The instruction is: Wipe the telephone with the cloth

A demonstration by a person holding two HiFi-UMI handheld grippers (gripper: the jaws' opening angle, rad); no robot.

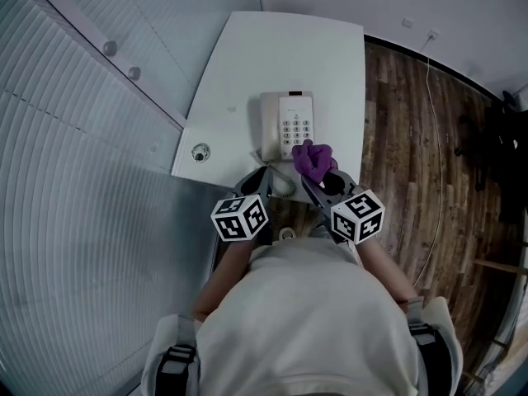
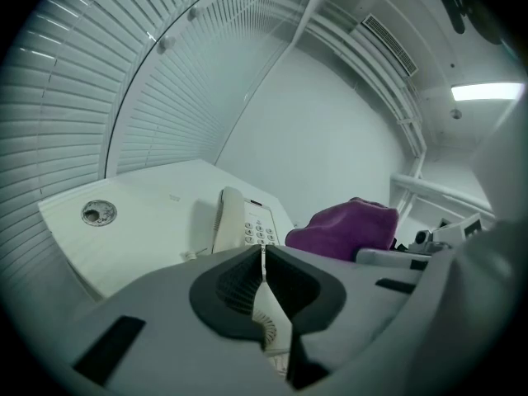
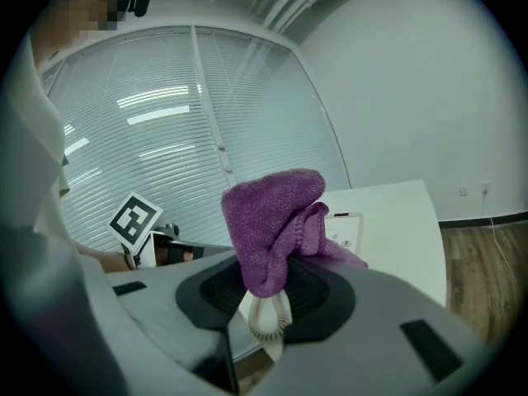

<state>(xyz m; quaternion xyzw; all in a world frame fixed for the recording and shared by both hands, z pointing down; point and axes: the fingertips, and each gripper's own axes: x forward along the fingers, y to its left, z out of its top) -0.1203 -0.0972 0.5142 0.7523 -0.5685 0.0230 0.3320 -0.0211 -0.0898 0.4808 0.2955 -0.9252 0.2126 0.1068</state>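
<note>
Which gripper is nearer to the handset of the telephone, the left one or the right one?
Left. The left gripper, jaws together, points at the near end of the handset. The right gripper, holding the purple cloth, is off at the near right corner of the telephone.

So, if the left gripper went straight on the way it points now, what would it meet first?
Most likely the telephone: the left gripper, jaws together, aims at its near end, by the handset and keypad. The purple cloth sits off to the right. Depth is unclear.
</note>
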